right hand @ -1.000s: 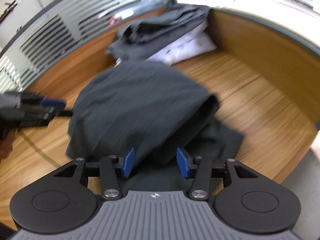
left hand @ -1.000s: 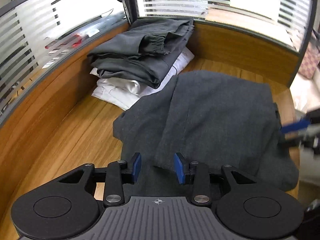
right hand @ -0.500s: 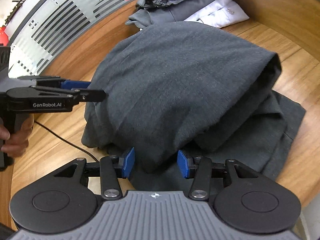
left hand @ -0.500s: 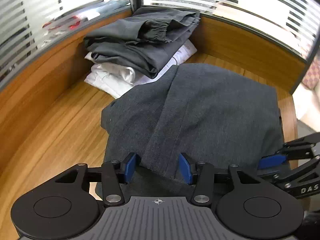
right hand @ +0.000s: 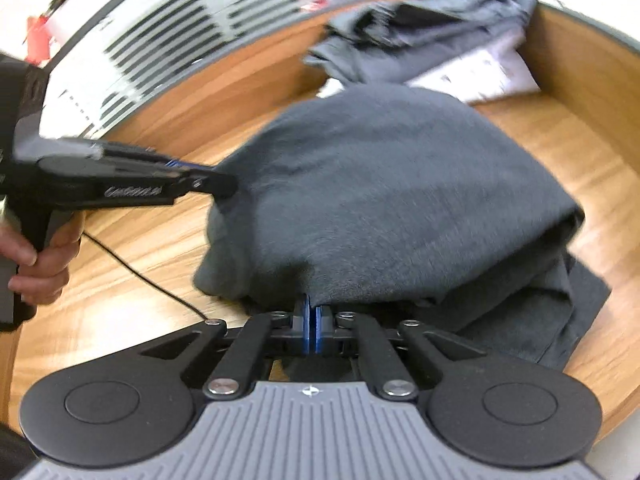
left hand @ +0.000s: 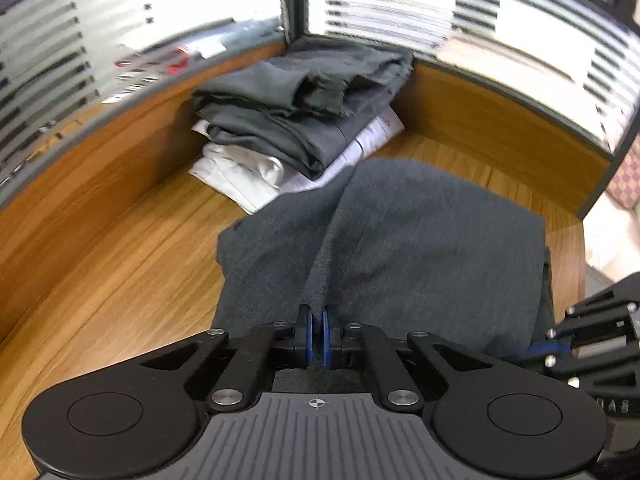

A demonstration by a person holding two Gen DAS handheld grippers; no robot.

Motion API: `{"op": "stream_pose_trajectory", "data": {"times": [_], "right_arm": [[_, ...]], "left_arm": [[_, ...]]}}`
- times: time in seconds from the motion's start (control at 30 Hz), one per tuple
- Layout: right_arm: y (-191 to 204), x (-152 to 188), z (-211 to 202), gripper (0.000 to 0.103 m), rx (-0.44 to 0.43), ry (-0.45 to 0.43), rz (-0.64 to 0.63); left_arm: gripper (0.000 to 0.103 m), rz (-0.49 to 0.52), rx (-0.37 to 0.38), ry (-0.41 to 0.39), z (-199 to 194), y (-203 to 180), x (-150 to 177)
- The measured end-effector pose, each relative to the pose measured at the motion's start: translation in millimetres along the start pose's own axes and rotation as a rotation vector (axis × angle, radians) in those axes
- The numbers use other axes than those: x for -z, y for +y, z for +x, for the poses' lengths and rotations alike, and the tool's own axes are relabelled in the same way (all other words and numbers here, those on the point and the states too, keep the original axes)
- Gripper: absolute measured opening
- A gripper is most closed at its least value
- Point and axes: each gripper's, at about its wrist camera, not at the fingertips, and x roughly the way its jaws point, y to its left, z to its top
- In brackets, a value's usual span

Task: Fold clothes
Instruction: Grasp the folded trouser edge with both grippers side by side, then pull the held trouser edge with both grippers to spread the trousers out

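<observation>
Looks like an office: a wood-grain desk (left hand: pixel 120 248) is sitting in a corner, w/ low wooden partition panels (left hand: pixel 500 120) running along two sides & topped by frosted glass w/ horizontal stripes (left hand: pixel 392 4), the sort used btwn office cubicles or meeting rooms. A dark post (left hand: pixel 294 4) is joining the glass panes at the corner, a thin black cable (right hand: pixel 140 272) is trailing across the desktop, and blurred red & white items (left hand: pixel 160 64) are showing thru the glass, too smeared to identify.
</observation>
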Motion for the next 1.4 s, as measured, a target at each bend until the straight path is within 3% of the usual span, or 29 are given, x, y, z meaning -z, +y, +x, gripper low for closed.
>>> {"op": "stream_pose_trajectory", "data": {"times": [0.4, 1.4], "right_arm": [[86, -5, -20, 0.003, -0.132, 0.051, -0.199], [382, 104, 26, 0.003, -0.279, 0.167, -0.396]], "left_arm": [[0.007, -0.101, -0.129, -0.016, -75, 30, 35], [0.005, -0.187, -0.288, 0.059, -248, 176, 257]]}}
